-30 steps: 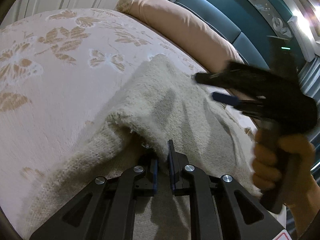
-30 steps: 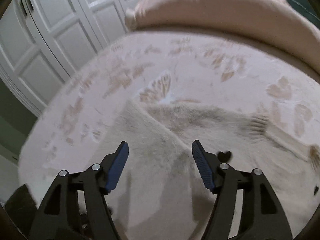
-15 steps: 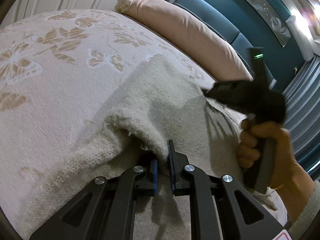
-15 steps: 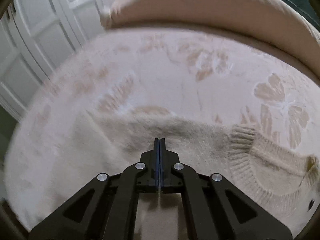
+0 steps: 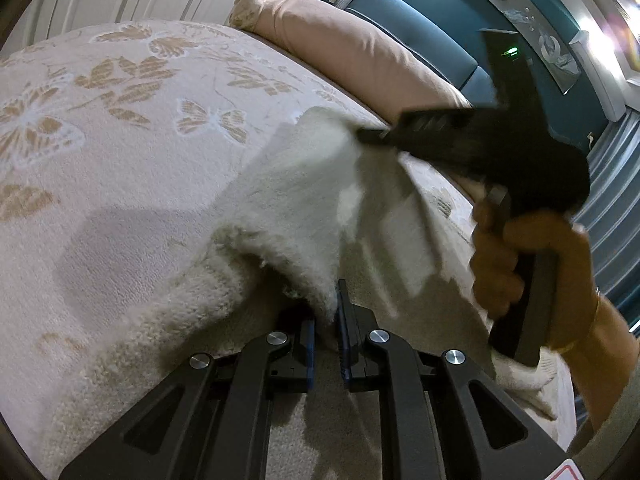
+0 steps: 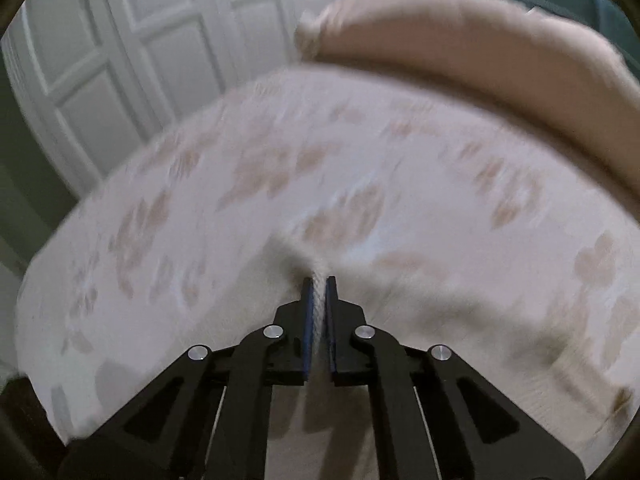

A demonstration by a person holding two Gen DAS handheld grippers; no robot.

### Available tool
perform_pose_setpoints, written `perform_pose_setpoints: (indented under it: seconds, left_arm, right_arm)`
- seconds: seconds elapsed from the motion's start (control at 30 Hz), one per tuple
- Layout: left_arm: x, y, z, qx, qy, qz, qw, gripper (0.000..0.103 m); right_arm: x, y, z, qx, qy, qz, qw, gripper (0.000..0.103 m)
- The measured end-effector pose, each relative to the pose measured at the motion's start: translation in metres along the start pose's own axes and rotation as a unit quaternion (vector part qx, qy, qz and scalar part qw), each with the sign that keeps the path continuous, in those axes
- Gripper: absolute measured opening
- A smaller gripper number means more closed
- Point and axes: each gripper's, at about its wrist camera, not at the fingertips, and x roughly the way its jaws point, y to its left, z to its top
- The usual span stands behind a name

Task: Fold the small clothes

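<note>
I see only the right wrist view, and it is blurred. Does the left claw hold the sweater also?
Observer: Yes, the left claw is shut on a fold of the sweater.
Operator: How does the cloth look near my right claw?
Observer: It hangs from the tip, raised off the bed, and drapes down to the left claw.
Operator: Is anything else near?
Observer: A hand grips the right claw's handle.

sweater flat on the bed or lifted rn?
Partly lifted: cream sweater is pinched in both the left gripper and right gripper, with an edge raised off the bedspread.
</note>
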Motion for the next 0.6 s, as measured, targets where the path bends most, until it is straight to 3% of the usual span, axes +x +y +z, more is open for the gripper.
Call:
perform_pose_setpoints:
  seconds: [0.07, 0.13, 0.23, 0.3, 0.4, 0.47, 0.5, 0.53, 0.6]
  left_arm:
    - [0.001, -0.001, -0.001, 0.003, 0.000, 0.000, 1.0000, 0.012]
    - [0.001, -0.001, -0.001, 0.005, 0.001, 0.002, 1.0000, 0.012]
    - [0.002, 0.000, -0.001, 0.004, 0.001, 0.002, 1.0000, 0.012]
    - [0.002, 0.000, 0.000, 0.003, 0.002, 0.001, 1.0000, 0.012]
    - [0.001, 0.001, 0.002, -0.002, 0.007, -0.001, 1.0000, 0.012]
    - [0.000, 0.002, 0.005, -0.012, 0.013, -0.010, 0.9998, 0.013]
    - [-0.003, 0.005, 0.009, -0.024, 0.019, -0.021, 0.9993, 0.015]
    - [-0.007, 0.006, 0.012, -0.034, 0.025, -0.026, 0.9988, 0.017]
    - [-0.018, 0.007, 0.017, -0.044, 0.028, -0.020, 0.9984, 0.032]
  right_arm:
    - [0.015, -0.018, 0.001, 0.028, 0.009, -0.010, 1.000, 0.004]
    - [0.038, -0.018, -0.012, 0.019, 0.060, -0.024, 0.998, 0.003]
    - [0.027, -0.021, -0.006, 0.051, 0.050, -0.010, 0.997, 0.007]
    - [-0.011, -0.025, -0.002, 0.080, 0.013, -0.011, 0.997, 0.008]
    - [-0.080, -0.034, -0.022, 0.129, -0.041, -0.013, 0.991, 0.031]
    - [-0.122, -0.047, -0.054, 0.161, -0.051, -0.033, 0.985, 0.037]
    - [-0.154, -0.061, -0.087, 0.186, -0.055, -0.055, 0.980, 0.040]
    - [-0.172, -0.071, -0.110, 0.207, -0.054, -0.072, 0.974, 0.049]
    - [-0.210, -0.094, -0.160, 0.246, -0.050, -0.129, 0.959, 0.054]
